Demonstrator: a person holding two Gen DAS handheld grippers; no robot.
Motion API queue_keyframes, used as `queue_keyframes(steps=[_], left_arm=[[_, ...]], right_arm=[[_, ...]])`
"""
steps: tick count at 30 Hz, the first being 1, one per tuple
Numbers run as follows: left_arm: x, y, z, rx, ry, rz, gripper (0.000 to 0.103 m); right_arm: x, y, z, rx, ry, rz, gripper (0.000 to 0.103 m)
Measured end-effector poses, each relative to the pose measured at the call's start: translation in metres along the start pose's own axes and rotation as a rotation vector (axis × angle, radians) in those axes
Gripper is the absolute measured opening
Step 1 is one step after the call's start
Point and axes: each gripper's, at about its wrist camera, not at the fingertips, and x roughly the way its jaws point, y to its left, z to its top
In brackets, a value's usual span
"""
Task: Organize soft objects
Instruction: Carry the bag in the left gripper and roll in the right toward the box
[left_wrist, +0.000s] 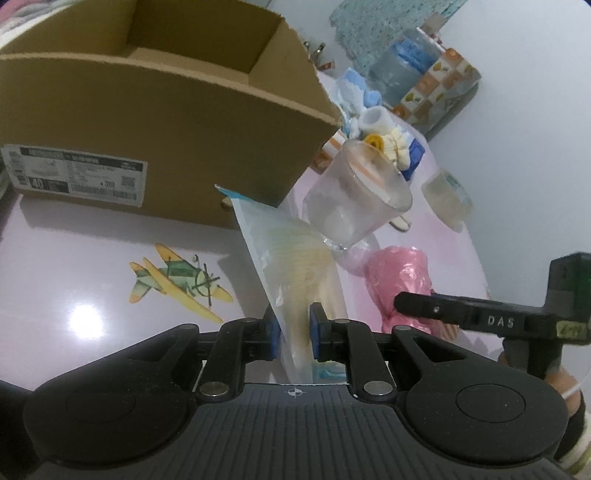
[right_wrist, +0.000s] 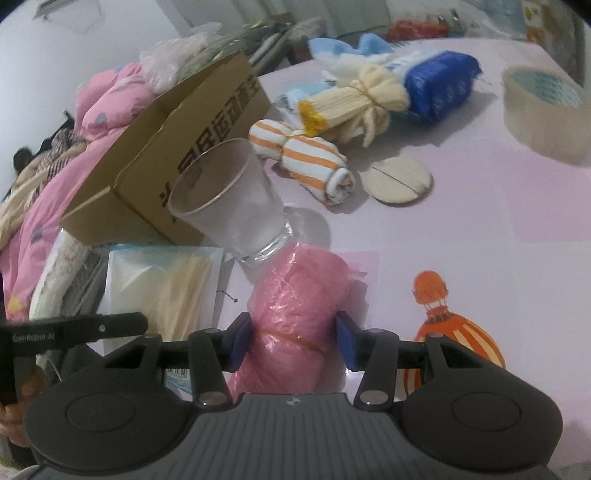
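Pink bag roll (right_wrist: 295, 314) is sitting pinched in right gripper (right_wrist: 293, 341), lower centre; left gripper (left_wrist: 293, 332) is pinching clear packet (left_wrist: 295, 273).

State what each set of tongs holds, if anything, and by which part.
Left tongs: shut on the clear packet, gripped near its lower end. Right tongs: closed on the pink bag roll, at its banded near end.

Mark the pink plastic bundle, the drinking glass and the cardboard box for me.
pink plastic bundle (right_wrist: 295, 295): right wrist view, middle of the wrapped body.
drinking glass (right_wrist: 236, 210): right wrist view, frosted side wall.
cardboard box (left_wrist: 166, 122): left wrist view, long outer side.
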Motion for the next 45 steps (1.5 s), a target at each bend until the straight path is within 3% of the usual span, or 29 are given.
queue_keyframes(steps=[3, 5, 11, 16, 22, 25, 35, 45], left_arm=[[0.005, -0.001, 0.002, -0.016, 0.017, 0.001, 0.018], [0.008, -0.001, 0.003, -0.021, 0.021, 0.002, 0.026], [0.013, -0.005, 0.005, -0.034, 0.03, -0.014, 0.038], [0.016, -0.014, 0.006, -0.009, 0.041, -0.024, 0.037], [0.012, -0.02, 0.003, 0.013, 0.022, -0.014, 0.02], [0.007, -0.026, 0.002, 0.033, 0.018, -0.013, 0.017], [-0.02, -0.05, -0.006, 0.091, -0.022, -0.029, 0.017], [-0.075, -0.062, -0.006, 0.107, -0.132, -0.001, 0.017]], right_arm=[[0.003, 0.004, -0.002, -0.033, -0.017, 0.019, 0.03], [0.004, 0.002, -0.003, -0.003, -0.026, 0.048, 0.03], [0.016, -0.018, 0.0, 0.182, -0.024, 0.253, 0.029], [0.032, -0.021, -0.003, 0.254, -0.009, 0.338, 0.029], [0.037, -0.02, -0.006, 0.276, -0.003, 0.378, 0.029], [0.032, -0.02, -0.011, 0.282, -0.009, 0.386, 0.029], [-0.001, -0.013, -0.022, 0.269, -0.059, 0.411, 0.028], [-0.022, 0.029, -0.001, 0.173, -0.1, 0.493, 0.028]])
